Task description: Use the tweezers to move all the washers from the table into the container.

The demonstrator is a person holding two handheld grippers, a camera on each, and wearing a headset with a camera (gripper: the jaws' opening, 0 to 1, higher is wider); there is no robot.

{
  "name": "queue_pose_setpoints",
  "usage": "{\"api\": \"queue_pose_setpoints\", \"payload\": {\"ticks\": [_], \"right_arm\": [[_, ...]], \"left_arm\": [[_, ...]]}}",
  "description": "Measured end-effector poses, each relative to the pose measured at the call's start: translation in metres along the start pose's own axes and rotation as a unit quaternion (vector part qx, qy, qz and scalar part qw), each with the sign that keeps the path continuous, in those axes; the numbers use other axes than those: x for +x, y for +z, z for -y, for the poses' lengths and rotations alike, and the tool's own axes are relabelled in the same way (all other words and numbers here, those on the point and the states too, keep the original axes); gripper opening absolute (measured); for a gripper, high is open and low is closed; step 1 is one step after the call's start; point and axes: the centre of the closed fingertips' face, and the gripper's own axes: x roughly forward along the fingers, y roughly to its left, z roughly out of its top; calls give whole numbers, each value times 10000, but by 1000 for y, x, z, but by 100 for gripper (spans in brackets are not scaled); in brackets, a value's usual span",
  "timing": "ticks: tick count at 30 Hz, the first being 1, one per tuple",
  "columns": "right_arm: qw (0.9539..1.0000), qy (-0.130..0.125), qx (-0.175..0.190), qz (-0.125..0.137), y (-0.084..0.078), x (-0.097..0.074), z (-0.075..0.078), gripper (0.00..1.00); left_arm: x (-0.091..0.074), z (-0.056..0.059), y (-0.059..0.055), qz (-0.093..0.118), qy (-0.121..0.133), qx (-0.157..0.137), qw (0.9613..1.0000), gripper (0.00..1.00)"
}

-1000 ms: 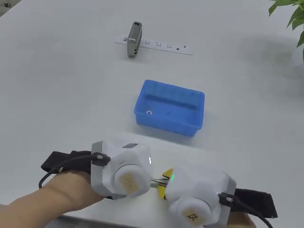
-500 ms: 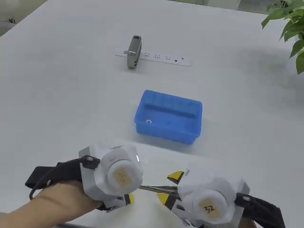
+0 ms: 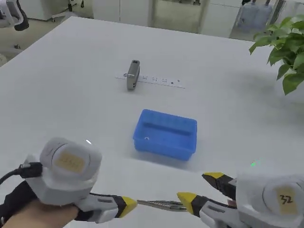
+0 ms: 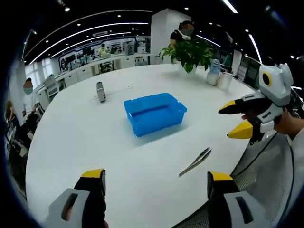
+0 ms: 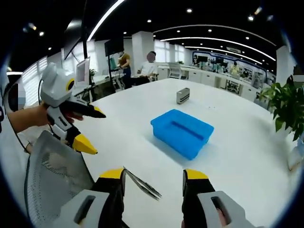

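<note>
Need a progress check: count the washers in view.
1. A washer lies inside the container, near its left end. More may lie on the table, too small to tell or hidden.

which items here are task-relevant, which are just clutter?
Job: tweezers lying on the table, blue container, small washer inside it, left gripper and right gripper, both open.

Lying about: power strip, grey adapter on it, plant.
</note>
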Motion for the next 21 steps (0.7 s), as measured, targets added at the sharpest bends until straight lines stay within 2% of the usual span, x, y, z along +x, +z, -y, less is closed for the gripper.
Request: {"api": "queue_pose_setpoints", "payload": {"ticks": [2, 5, 11, 14, 17, 21], "right_arm": [[9999, -108, 46, 48, 3, -5, 5, 54], [9997, -143, 155, 82, 6, -10, 11, 58], [9988, -223, 410, 138, 9, -15, 17, 69], [9982, -304, 483, 173, 10, -16, 19, 76], [9978, -371, 523, 151, 9, -16, 22, 82], [9975, -382, 576, 168, 8, -17, 24, 85]], "left_arm": [[-8, -5, 7, 162, 108, -118, 9997, 99], [-22, -13, 17, 401, 271, -216, 9986, 99], [-30, -19, 20, 465, 416, -205, 9978, 99], [-36, -21, 28, 695, 501, -271, 9960, 99], [-36, -20, 30, 703, 493, -301, 9958, 99], [-37, -23, 30, 690, 599, -168, 9957, 99]]}}
